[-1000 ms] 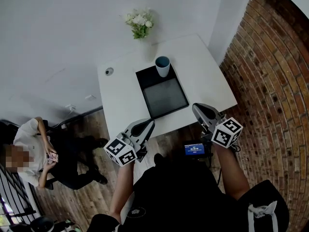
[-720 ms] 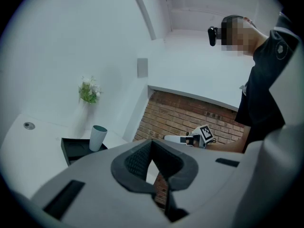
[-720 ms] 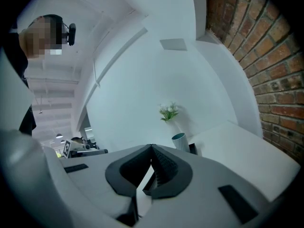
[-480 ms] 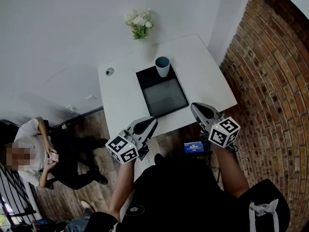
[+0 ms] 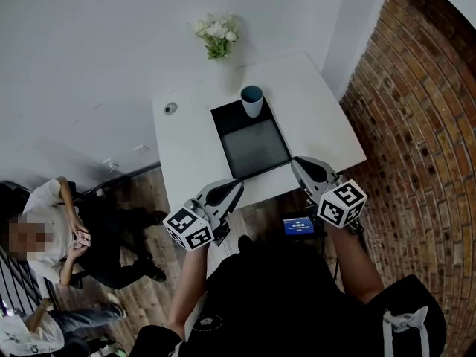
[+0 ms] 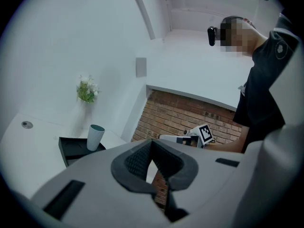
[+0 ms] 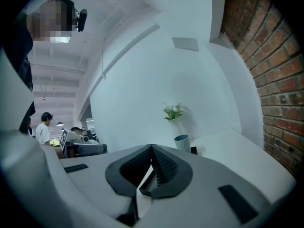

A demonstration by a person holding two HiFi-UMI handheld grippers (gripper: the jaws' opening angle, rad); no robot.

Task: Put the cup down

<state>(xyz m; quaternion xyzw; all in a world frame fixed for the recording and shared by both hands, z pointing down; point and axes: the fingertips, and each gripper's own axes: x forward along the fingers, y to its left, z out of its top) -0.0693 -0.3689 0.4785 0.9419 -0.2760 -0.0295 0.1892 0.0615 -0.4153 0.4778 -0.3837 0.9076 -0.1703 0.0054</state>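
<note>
A pale cup with a teal inside (image 5: 251,100) stands upright at the far end of a black tray (image 5: 253,149) on the white table (image 5: 320,110). It also shows in the left gripper view as the cup (image 6: 95,137) and in the right gripper view as the cup (image 7: 182,142). My left gripper (image 5: 230,188) is shut and empty, held off the table's near edge. My right gripper (image 5: 299,166) is shut and empty too, at the near edge right of the tray. Both are well apart from the cup.
A vase of white flowers (image 5: 216,37) stands at the table's far edge against the white wall. A round grommet (image 5: 171,108) sits at the table's far left. A brick wall (image 5: 416,110) runs along the right. A seated person (image 5: 52,229) is at the left on the wooden floor.
Both grippers have shifted only slightly. The cup and tray have not moved. Another person has come into view at the lower left.
</note>
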